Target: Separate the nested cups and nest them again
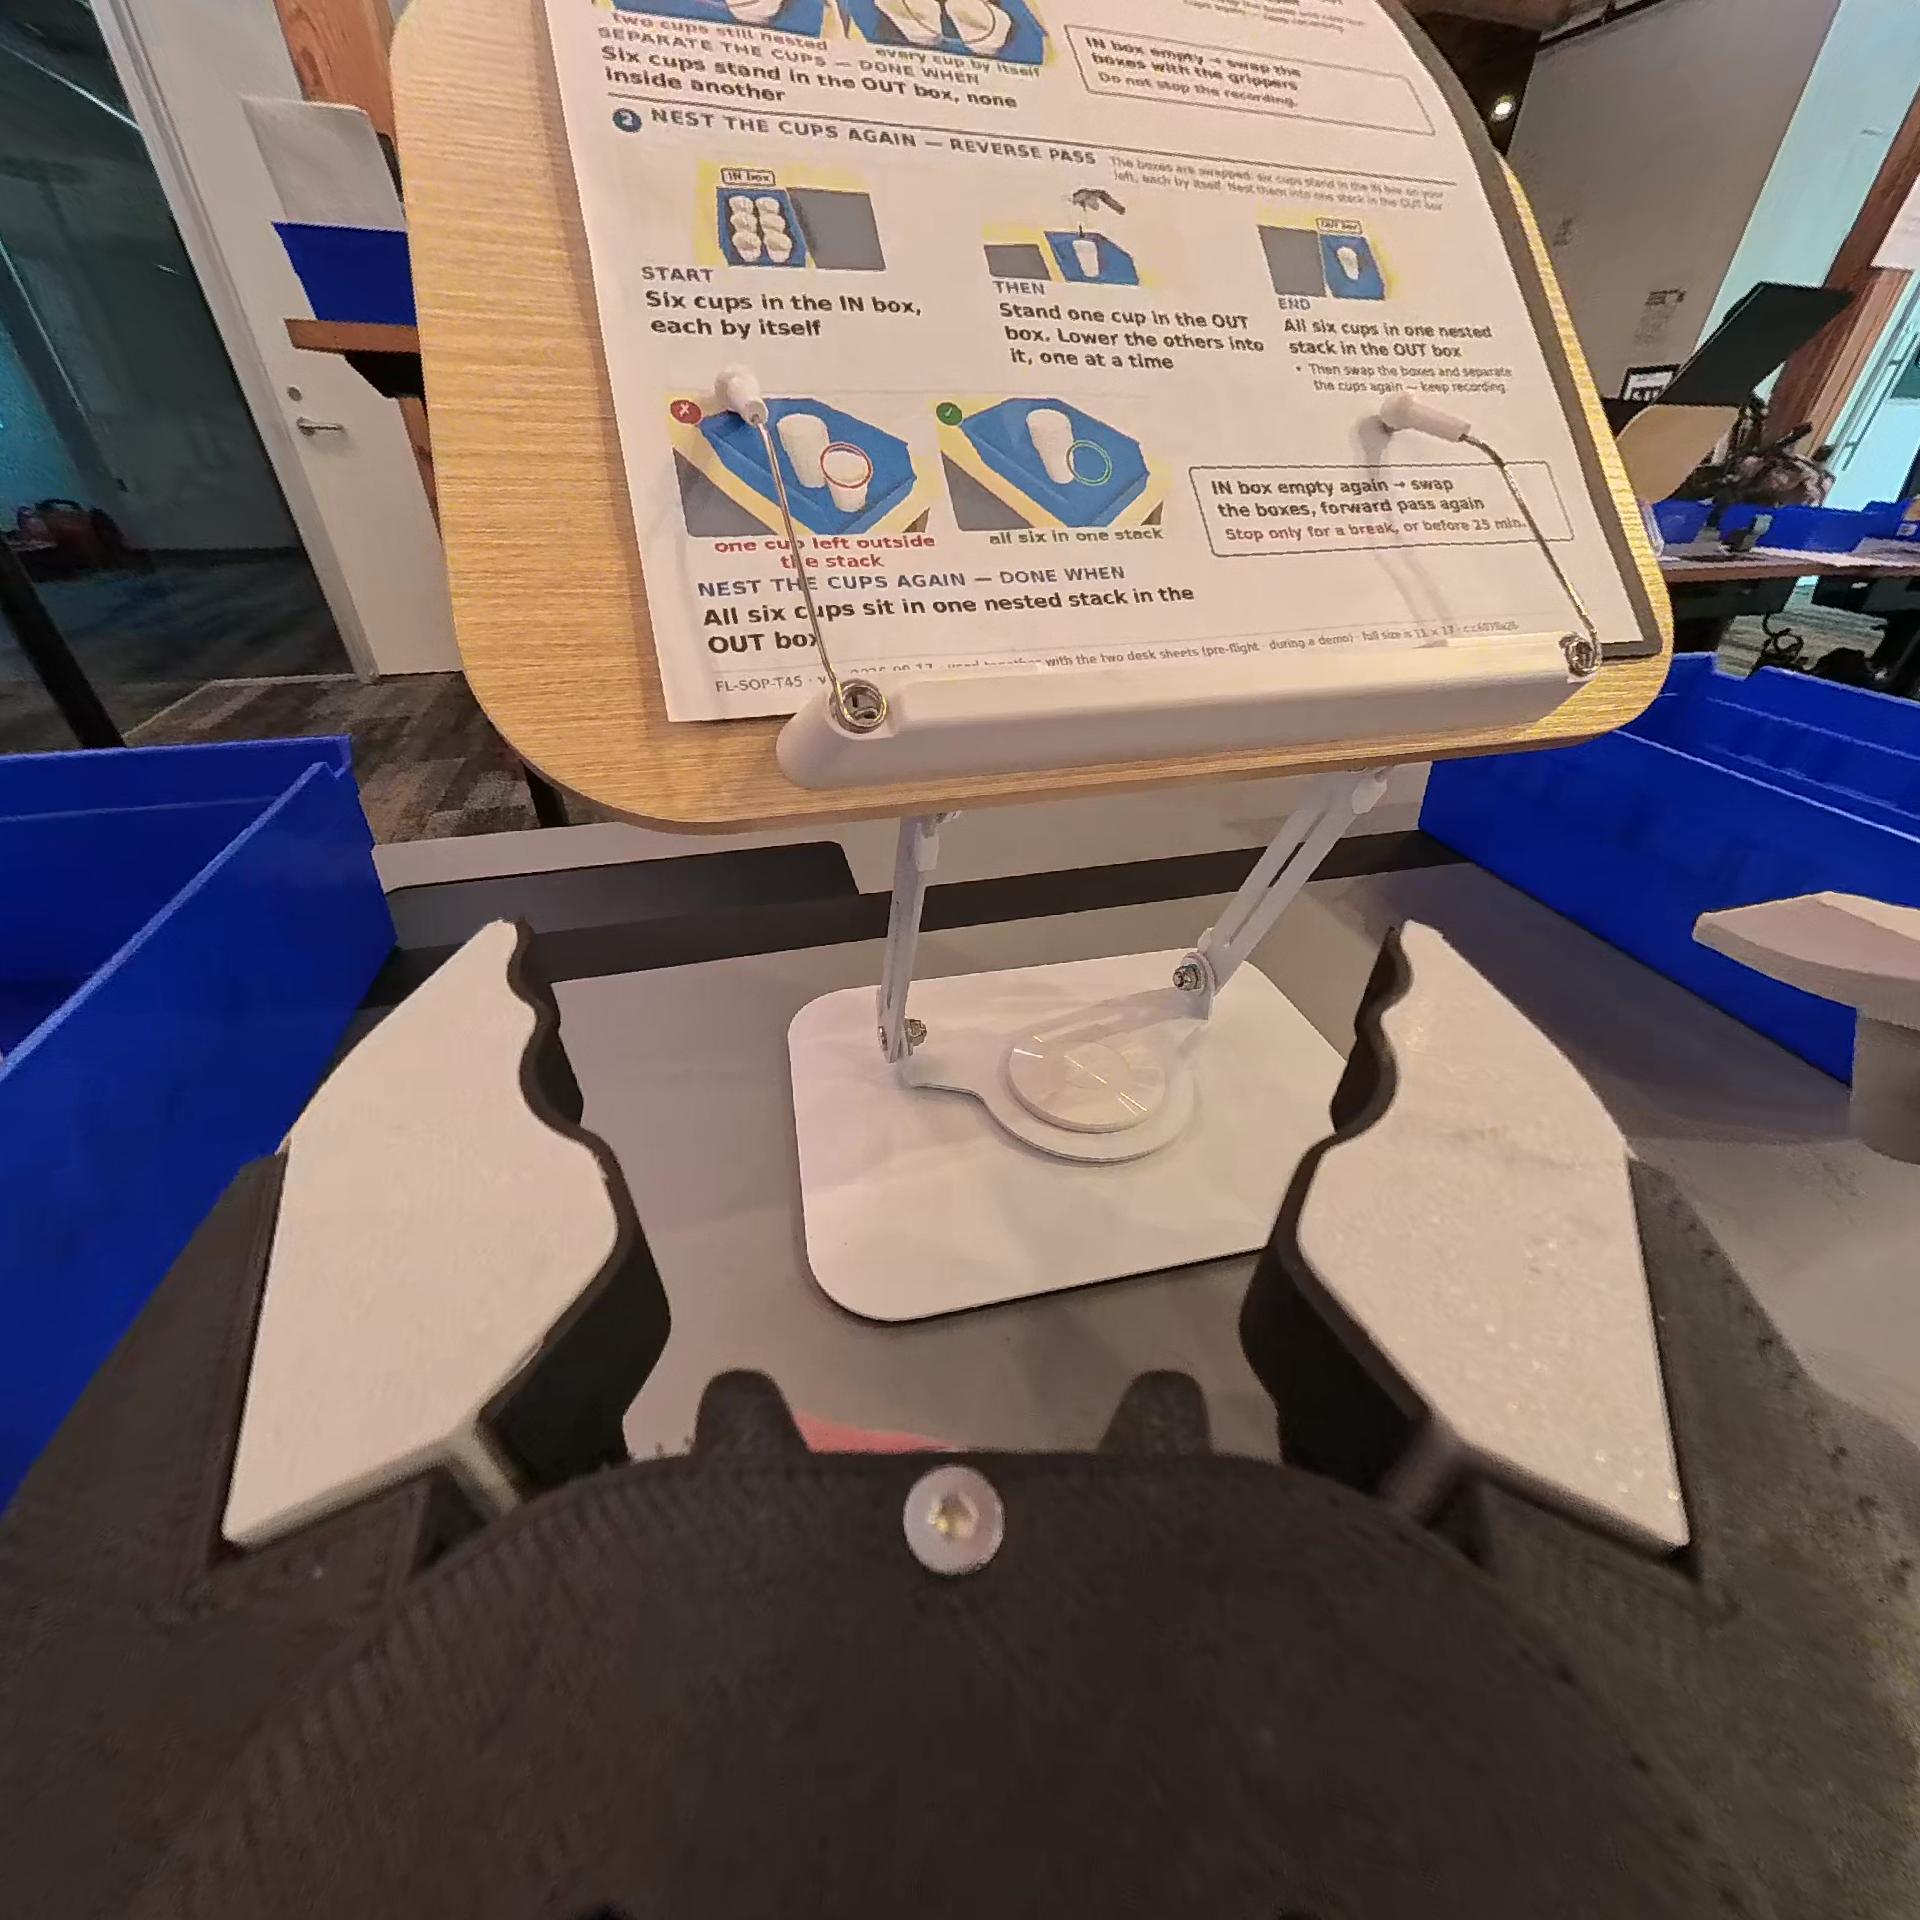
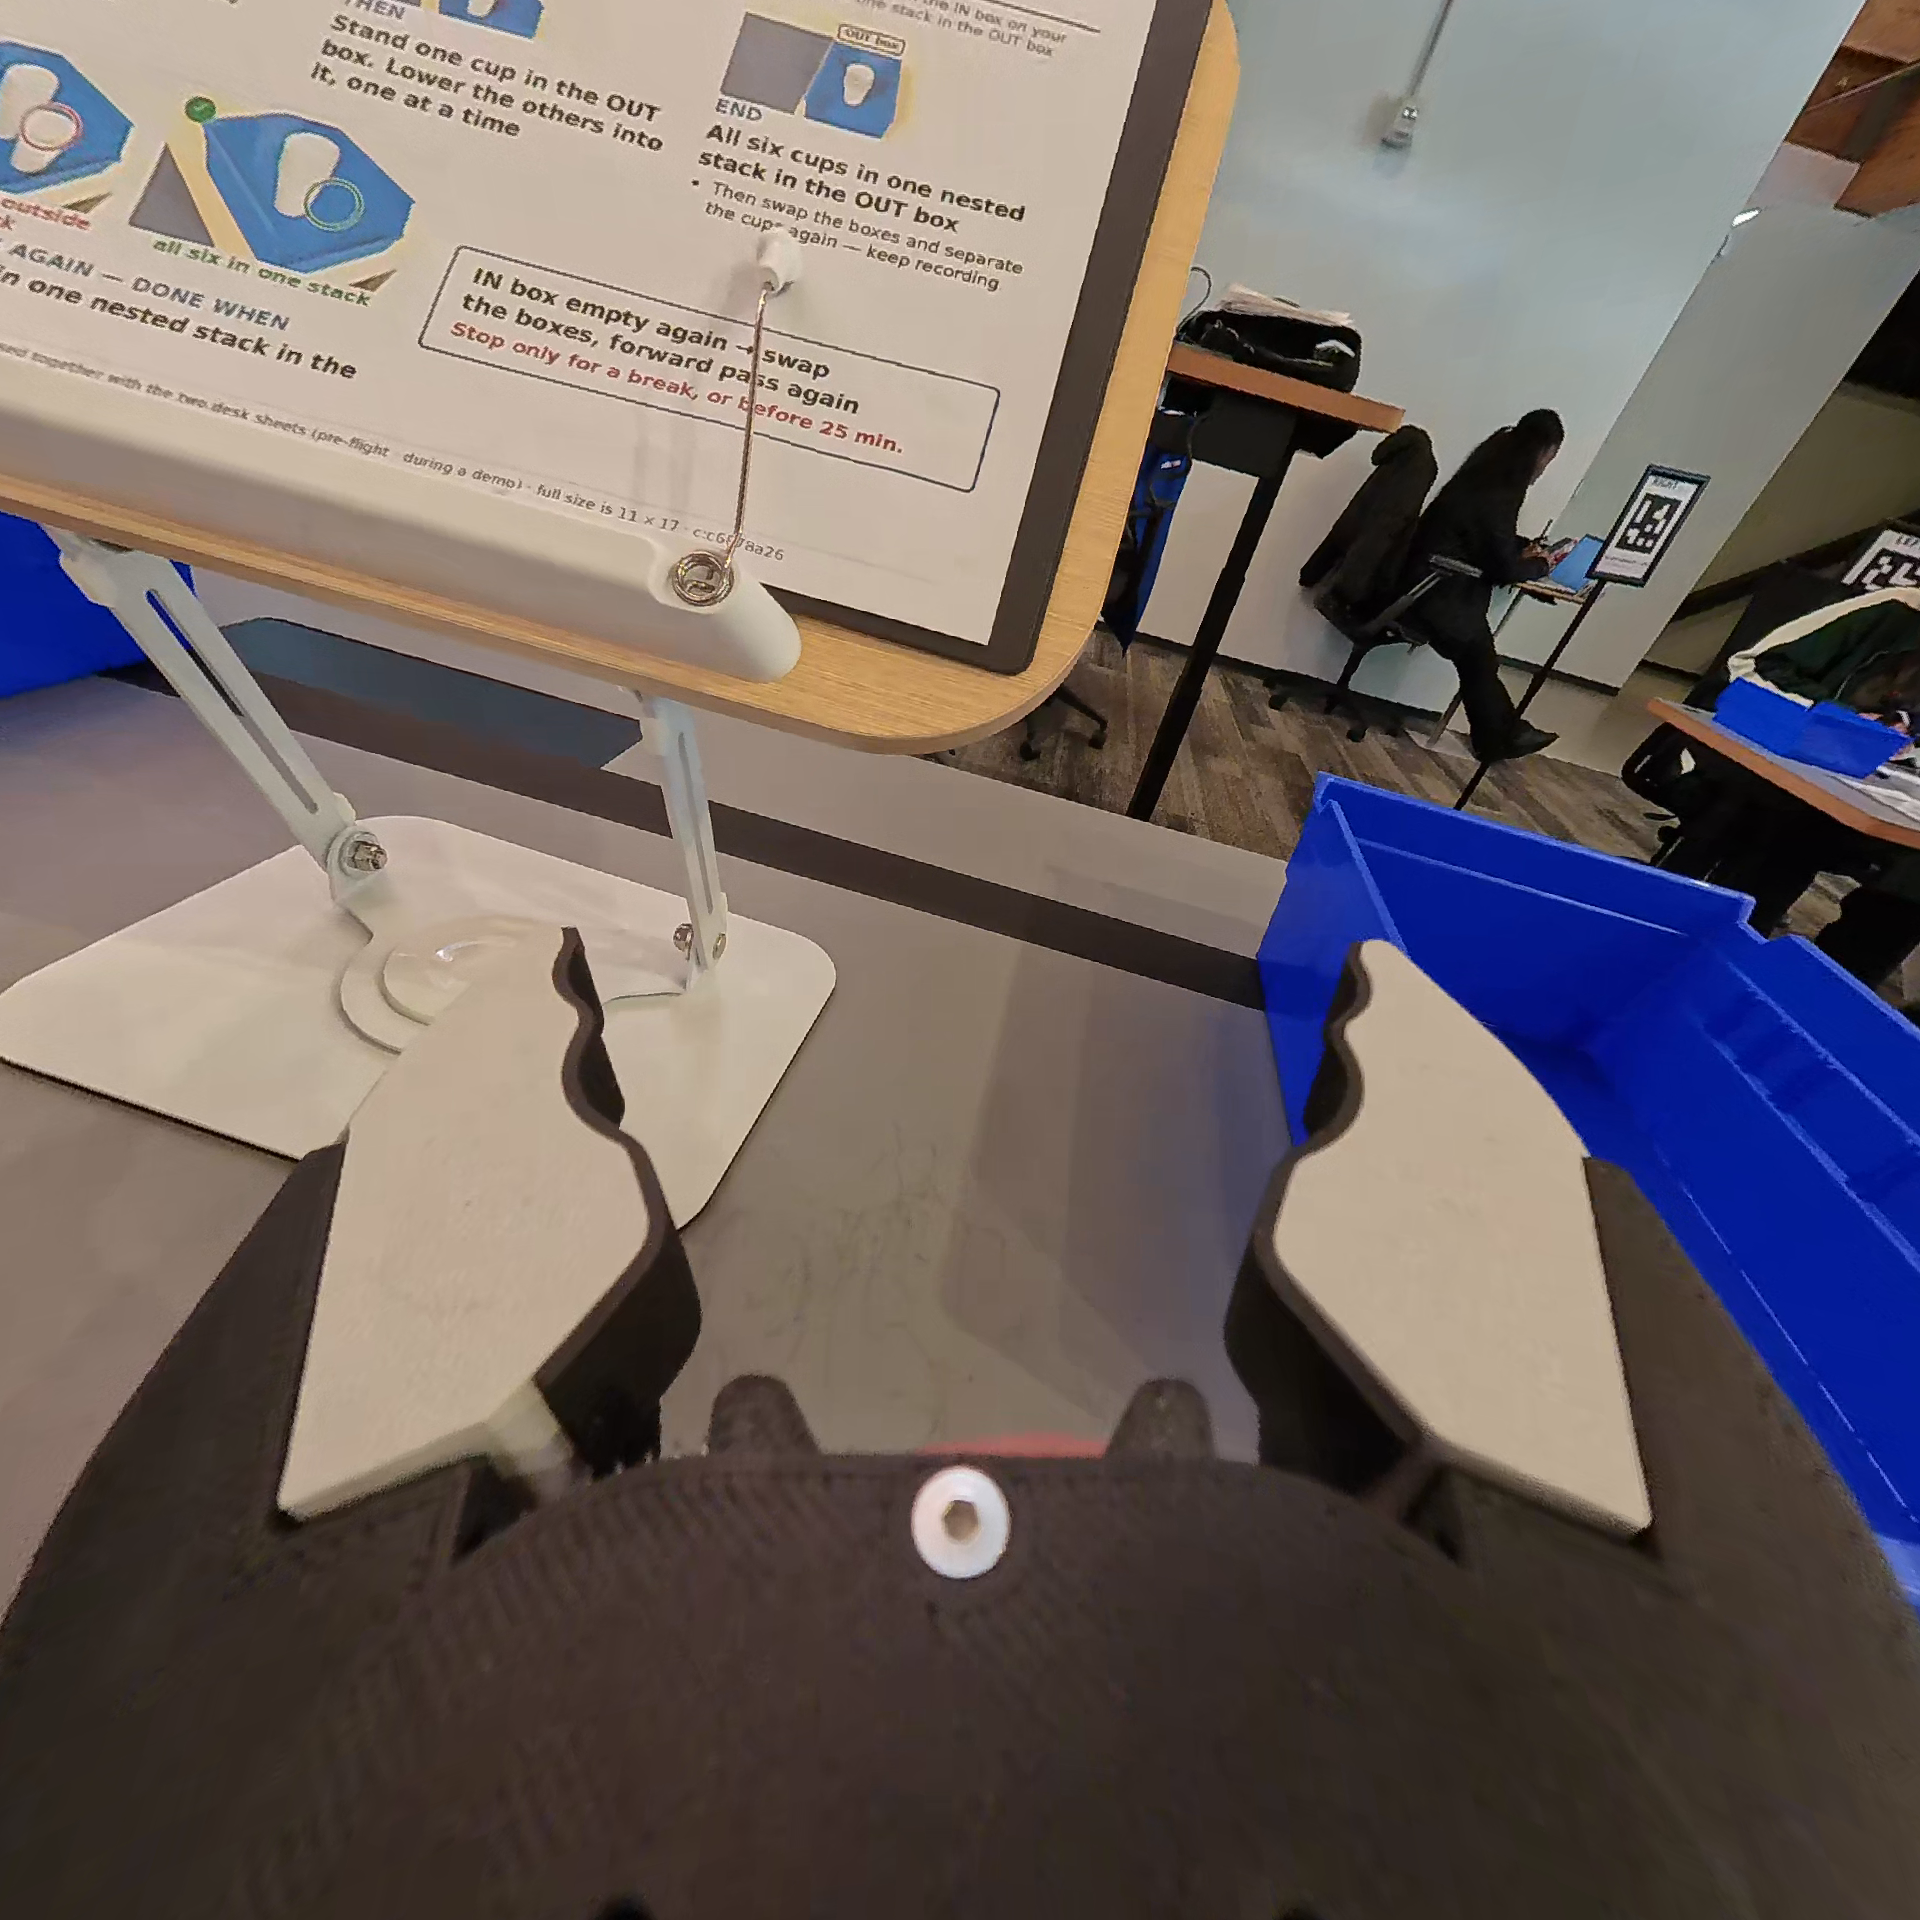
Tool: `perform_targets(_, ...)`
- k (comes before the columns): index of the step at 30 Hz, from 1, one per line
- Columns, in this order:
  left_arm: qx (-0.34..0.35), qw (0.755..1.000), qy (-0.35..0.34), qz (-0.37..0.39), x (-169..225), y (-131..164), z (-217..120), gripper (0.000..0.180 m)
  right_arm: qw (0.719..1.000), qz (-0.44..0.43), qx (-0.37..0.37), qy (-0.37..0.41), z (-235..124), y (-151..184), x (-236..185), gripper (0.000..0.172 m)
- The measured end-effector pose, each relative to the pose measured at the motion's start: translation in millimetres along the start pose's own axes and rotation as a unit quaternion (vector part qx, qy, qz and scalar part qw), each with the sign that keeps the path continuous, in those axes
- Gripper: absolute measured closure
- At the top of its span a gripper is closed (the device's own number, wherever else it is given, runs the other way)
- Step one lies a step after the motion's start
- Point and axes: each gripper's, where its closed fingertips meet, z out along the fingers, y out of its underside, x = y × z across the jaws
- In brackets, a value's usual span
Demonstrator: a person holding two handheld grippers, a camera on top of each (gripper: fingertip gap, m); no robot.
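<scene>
We hold both tongs wide apart over the grey counter (image 1: pixel 1714 1195), and neither pair grips anything. The left tongs (image 1: pixel 951 940) point straight at a tilted wooden stand (image 1: pixel 520 416) that carries a printed sheet (image 1: pixel 1039 312); its white base plate (image 1: pixel 1039 1226) lies on the counter between the two fingers, untouched by them. Off to our left stands a blue bin (image 1: pixel 187 987), and only its near wall and a bare strip of its inside show, so we cannot tell what it holds. A second blue bin (image 1: pixel 1662 862) stands on the right side of the counter, and part of the right tongs shows in front of it.

The right tongs (image 2: pixel 961 956) hover over bare counter between the stand's base plate and that right-hand blue bin (image 2: pixel 1558 935). Their right finger (image 2: pixel 1455 1195) overlaps the bin's near corner in the view. The part of the bin's inside that we see is plain blue, with nothing in it.

We see no cups in either view, so we cannot tell where they are
</scene>
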Motion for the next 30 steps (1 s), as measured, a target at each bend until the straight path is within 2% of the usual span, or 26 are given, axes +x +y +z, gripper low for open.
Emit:
perform_targets(25,-0.009,1.0,0.002,-0.003,4.2,6.3,2.6,0.043,1.0,-0.01,0.003,-0.005,-0.4,0.2,-3.4,0.043)
perform_targets(30,-0.018,1.0,-0.003,-0.017,-3.0,13.9,5.5,0.043,1.0,-0.017,-0.01,0.004,3.3,20.6,-8.3,0.046)
